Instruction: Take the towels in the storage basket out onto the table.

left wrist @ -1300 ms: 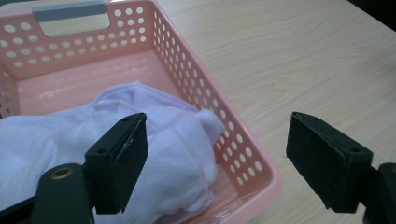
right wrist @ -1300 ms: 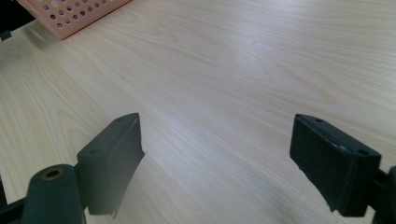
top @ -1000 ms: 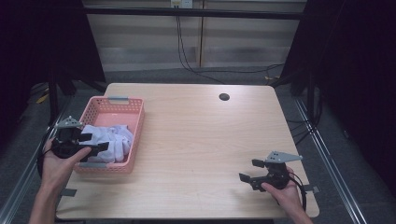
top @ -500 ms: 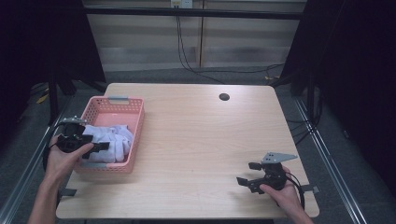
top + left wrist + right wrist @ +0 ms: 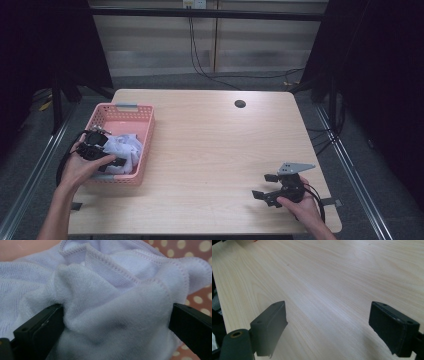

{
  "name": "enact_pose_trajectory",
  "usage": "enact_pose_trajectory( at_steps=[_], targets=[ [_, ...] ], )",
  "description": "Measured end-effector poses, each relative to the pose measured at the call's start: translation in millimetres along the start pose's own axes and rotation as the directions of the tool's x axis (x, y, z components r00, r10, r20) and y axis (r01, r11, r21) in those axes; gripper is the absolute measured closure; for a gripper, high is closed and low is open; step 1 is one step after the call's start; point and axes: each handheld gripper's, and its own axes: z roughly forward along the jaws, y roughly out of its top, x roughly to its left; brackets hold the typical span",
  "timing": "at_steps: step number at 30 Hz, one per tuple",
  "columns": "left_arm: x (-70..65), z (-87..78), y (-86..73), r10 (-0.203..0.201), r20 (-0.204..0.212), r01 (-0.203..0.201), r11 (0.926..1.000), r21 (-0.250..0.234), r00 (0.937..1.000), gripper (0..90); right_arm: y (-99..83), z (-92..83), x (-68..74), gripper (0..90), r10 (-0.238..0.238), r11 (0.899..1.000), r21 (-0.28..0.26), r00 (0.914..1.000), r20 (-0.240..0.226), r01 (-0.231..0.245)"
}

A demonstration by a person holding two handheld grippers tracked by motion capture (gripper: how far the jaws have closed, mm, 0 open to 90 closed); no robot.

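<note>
Moved: left gripper (image 5: 111, 161) down into basket (image 5: 145, 127); jaws wide astride towel (image 5: 112, 305) | right gripper (image 5: 265, 187) open, idle | next: I close on fold

From above the near edge we are looking forward and down over the whole table (image 5: 210, 150); in the left gripper view we are sitting very close, facing the white cloth (image 5: 107, 302) inside the pink basket (image 5: 142, 150) — also lying at the high view's left; the right gripper view is skimming low across bare tabletop — shared too.
</note>
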Motion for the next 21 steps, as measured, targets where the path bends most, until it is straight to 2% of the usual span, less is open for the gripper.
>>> enact_pose_trajectory(
  at_steps=[1,2,4,5,6,7,8,10,11,12,13,14,16,18,20,21],
  targets=[
    [0.0,0.0,0.0,0.0,0.0,0.0,1.0,0.0,1.0,0.0,0.0,0.0,-0.1,14.3,0.0,1.0,0.002,1.0,-0.001,0.0],
    [1.9,0.7,2.1,-0.022,-0.005,0.022,0.9996,0.015,0.9997,0.0,0.0,0.0,-0.1,14.3,0.0,1.0,0.002,1.0,-0.001,0.0],
    [3.2,3.9,7.1,0.003,0.0,-0.003,0.9982,0.06,1.0,0.0,-0.1,-0.3,0.1,14.3,0.0,1.0,0.002,1.0,-0.004,0.0],
    [5.9,5.3,10.5,0.003,0.008,-0.003,0.9964,0.084,1.0,0.0,-0.3,-0.3,0.1,14.3,0.011,1.0,-0.003,0.9999,-0.011,-0.011],
    [7.5,6.2,12.0,-0.007,0.014,0.006,0.9961,0.088,0.9999,0.0,-0.3,-0.1,-0.7,14.3,0.035,0.999,-0.007,0.9986,-0.039,-0.036],
    [9.4,8.8,13.0,-0.02,0.016,0.019,0.9965,0.082,0.9997,0.0,0.4,-0.1,-0.7,14.3,0.034,0.999,-0.006,0.9986,-0.041,-0.035],
    [10.1,11.9,14.0,-0.023,0.015,0.021,0.9945,0.103,0.9996,0.0,0.4,-0.3,-0.5,14.3,0.026,1.0,-0.008,0.9991,-0.033,-0.027],
    [10.4,15.5,17.4,-0.011,0.012,0.01,0.9921,0.125,0.9999,0.0,0.3,-0.5,-0.8,14.3,0.029,1.0,-0.008,0.9989,-0.038,-0.029],
    [10.1,18.2,18.5,0.001,0.013,-0.003,0.9887,0.15,0.9999,0.0,0.1,-0.6,-0.9,14.3,0.031,0.999,-0.006,0.9987,-0.04,-0.032],
    [10.5,22.1,20.8,-0.016,-0.005,0.016,0.981,0.194,0.9999,0.0,0.1,-0.8,-1.0,14.3,0.031,0.999,-0.004,0.9988,-0.037,-0.032],
    [9.8,26.5,23.5,-0.008,-0.018,0.012,0.9758,0.218,0.9998,0.0,0.2,-1.0,-1.9,14.3,0.031,1.0,-0.004,0.999,-0.033,-0.031],
    [8.5,30.7,26.0,-0.019,-0.032,0.026,0.9727,0.231,0.9993,0.0,0.2,-1.0,-1.9,14.3,0.031,1.0,-0.004,0.999,-0.033,-0.031],
    [7.3,34.4,30.5,-0.007,-0.041,0.017,0.9629,0.269,0.9991,0.0,-0.1,-1.1,-2.5,14.3,0.049,0.999,0.004,0.9985,-0.025,-0.049],
    [6.6,34.1,30.3,-0.005,-0.045,0.017,0.9619,0.273,0.999,0.0,-0.8,-1.7,-2.6,14.4,0.051,0.999,0.009,0.9983,-0.029,-0.051],
    [1.9,35.3,28.4,0.031,-0.074,-0.01,0.9621,0.272,0.9968,0.0,-1.5,-2.7,-2.8,14.4,0.048,0.999,0.012,0.9983,-0.032,-0.048],
    [-0.7,36.0,27.2,0.061,-0.089,-0.034,0.9605,0.276,0.9941,0.2,-2.0,-2.7,-4.1,14.4,0.049,0.999,0.015,0.9985,-0.026,-0.049]
  ],
)
